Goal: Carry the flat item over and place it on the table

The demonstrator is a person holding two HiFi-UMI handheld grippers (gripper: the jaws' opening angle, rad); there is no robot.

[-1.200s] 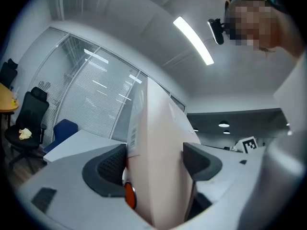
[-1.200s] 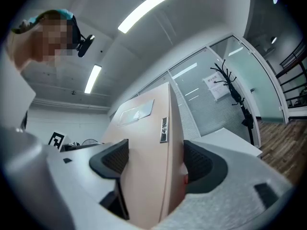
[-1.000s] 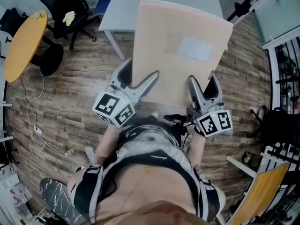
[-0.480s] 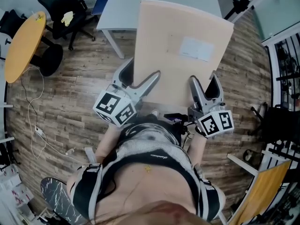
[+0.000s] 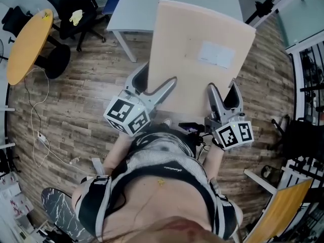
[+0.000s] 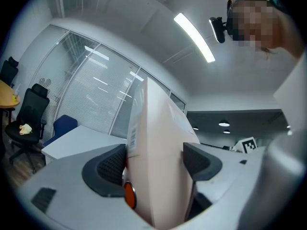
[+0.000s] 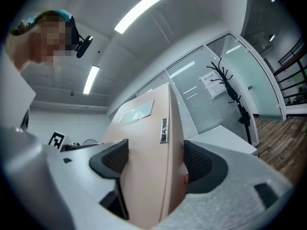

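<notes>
A pale beige flat rectangular carton (image 5: 195, 80), smooth and matte with crisp straight edges and a white rectangular label (image 5: 216, 53) on its upper face, is held in the air in front of the person, over the brown wood-plank floor (image 5: 76, 100). The left hand-held gripper (image 5: 154, 80) clamps the carton's near edge towards its left corner. In the left gripper view its ribbed dark pads press on both faces of the thin board (image 6: 158, 143). The right hand-held gripper (image 5: 223, 90) is clamped in the same way on the near edge further right, one pad on each side of the board (image 7: 144, 166). Both grippers are grey with a black-and-white marker cube.

In the head view the carton's far part overlaps the near side of the pale grey flat-topped desk (image 5: 152, 4); whether they touch cannot be told. The desk top to the left of the carton lies bare. On the far left stand a round orange-topped table (image 5: 28, 44) and a black office chair (image 5: 76, 14), well apart from the carton, with a thin white cable (image 5: 38, 115) trailing over the floor.
</notes>
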